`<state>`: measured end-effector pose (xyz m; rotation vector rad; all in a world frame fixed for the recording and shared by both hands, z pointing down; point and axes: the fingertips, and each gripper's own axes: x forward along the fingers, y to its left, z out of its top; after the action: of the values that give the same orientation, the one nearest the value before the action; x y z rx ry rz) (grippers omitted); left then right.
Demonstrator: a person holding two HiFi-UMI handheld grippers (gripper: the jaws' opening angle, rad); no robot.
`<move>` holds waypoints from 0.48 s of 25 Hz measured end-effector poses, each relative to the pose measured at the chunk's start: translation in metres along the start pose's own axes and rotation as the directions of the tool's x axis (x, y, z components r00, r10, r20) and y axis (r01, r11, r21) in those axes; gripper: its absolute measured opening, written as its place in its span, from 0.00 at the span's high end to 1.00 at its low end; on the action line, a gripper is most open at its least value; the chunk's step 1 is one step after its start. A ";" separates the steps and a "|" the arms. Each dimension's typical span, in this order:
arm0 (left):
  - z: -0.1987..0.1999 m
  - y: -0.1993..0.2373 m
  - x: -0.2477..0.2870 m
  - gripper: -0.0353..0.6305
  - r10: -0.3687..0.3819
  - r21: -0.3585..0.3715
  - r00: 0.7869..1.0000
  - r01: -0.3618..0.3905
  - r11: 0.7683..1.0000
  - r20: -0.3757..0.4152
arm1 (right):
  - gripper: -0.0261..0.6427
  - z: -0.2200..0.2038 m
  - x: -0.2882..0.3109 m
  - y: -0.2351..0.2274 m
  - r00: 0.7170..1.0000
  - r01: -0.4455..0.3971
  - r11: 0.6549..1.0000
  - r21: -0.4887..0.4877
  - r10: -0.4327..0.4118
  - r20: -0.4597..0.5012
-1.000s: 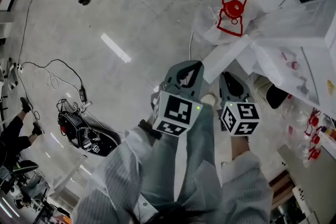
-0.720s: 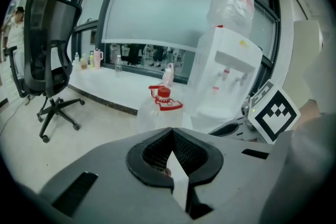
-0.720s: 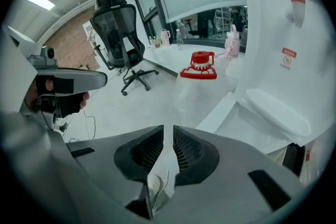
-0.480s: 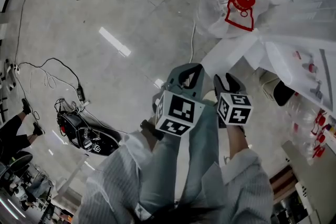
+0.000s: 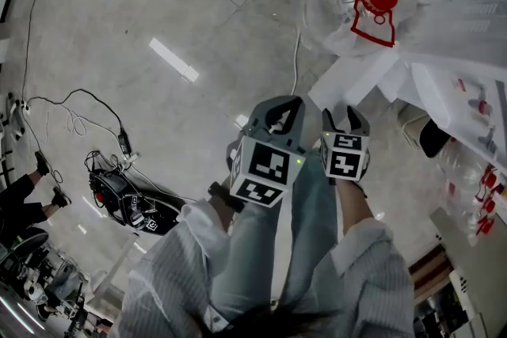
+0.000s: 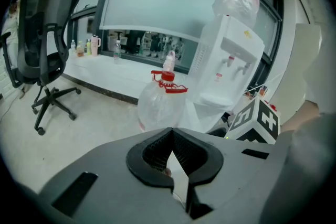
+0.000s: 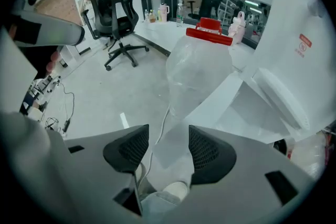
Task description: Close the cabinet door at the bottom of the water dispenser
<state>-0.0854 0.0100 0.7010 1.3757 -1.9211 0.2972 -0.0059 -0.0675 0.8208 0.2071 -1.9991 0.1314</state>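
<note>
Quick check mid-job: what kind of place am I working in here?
Most likely an office: a mesh-backed swivel office chair, a white water dispenser, and a clear, red-capped water jug standing beside it.

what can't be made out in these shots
Cabinet interior: head view, the white water dispenser, seen from above, covers it.
Red label on the dispenser: right gripper view, print too small, blurred.
Gap between the right gripper and the open white cabinet door: head view, its marker cube hides the tips.
Small bottles on the window ledge: left gripper view, too small to identify.
</note>
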 end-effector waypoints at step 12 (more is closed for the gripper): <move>-0.005 0.022 -0.002 0.93 -0.011 0.015 1.000 0.012 1.000 -0.011 | 0.67 -0.009 0.010 0.000 0.990 0.108 0.988 -0.108 -0.117 -0.081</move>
<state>-0.1028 0.0232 0.7081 1.3918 -1.9051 0.3136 -0.0022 -0.0669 0.8331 0.2427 -1.8967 -0.0350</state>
